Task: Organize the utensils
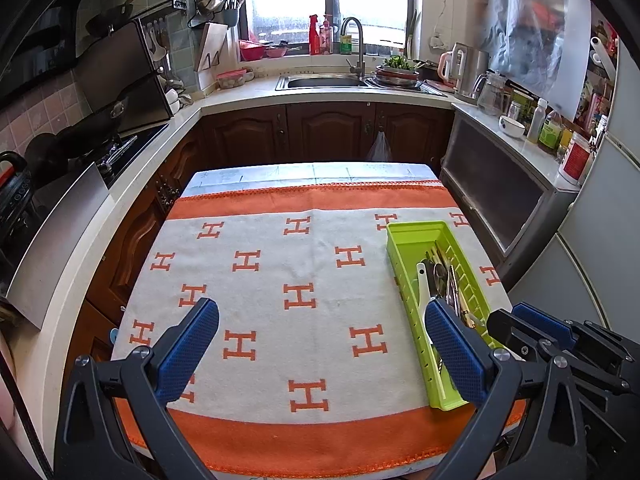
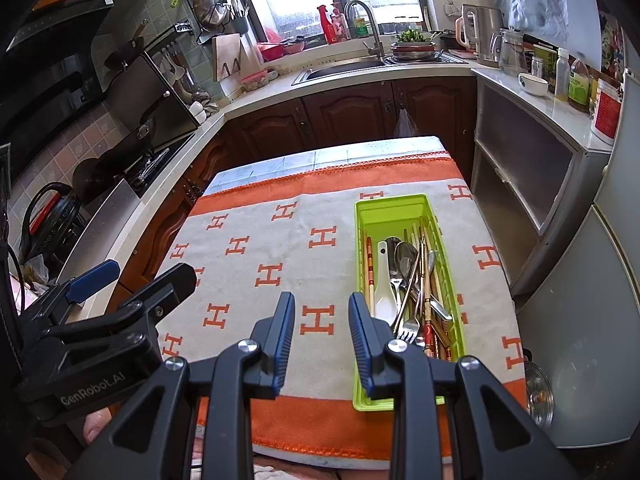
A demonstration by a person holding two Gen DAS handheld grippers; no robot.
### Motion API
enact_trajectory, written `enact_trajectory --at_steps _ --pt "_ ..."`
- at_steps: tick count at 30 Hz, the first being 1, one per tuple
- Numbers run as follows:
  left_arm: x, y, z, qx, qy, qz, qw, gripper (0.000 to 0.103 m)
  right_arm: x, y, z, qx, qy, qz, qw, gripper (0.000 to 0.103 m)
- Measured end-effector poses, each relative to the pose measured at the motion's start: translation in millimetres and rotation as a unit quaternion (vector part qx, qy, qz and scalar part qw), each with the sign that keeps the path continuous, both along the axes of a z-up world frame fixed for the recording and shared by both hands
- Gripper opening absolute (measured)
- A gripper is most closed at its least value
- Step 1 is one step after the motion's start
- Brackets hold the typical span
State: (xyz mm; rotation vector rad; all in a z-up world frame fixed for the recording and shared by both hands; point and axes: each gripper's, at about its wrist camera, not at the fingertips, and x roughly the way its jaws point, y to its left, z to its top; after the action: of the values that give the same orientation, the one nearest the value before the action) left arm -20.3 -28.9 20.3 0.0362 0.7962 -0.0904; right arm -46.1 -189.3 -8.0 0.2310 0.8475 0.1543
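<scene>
Green tray (image 2: 390, 206) of utensils (image 2: 404, 280) lies just right of both empty, parted tongs (image 2: 322, 300)

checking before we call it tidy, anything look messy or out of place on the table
Inside the long lime-green plastic tray, the steel spoons, fork and chopsticks lie crossed in a jumble beside a white ceramic spoon. Nothing is spilled on the cloth.

In the left wrist view, the left gripper's right finger (image 1: 456, 356) is covering the near end of the green tray (image 1: 404, 248) — the handles of the utensils (image 1: 444, 280) are lying behind it. In the right wrist view, the right gripper's finger (image 2: 366, 344) is hiding the tray's (image 2: 390, 206) near left corner, and the utensils (image 2: 408, 280) are overlapping, so counting them is not possible. The cloth-covered counter's (image 2: 240, 248) near edge is disappearing behind the gripper bodies — bottles (image 2: 576, 84) are showing too small to read.
</scene>
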Motion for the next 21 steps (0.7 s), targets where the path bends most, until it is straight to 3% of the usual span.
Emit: enact_trajectory --at_steps 21 --pt "2.0 2.3 -7.8 -0.007 0.009 0.003 0.9999 0.102 0.2 2.0 -2.7 -0.002 0.004 -0.001 1.000 0.028"
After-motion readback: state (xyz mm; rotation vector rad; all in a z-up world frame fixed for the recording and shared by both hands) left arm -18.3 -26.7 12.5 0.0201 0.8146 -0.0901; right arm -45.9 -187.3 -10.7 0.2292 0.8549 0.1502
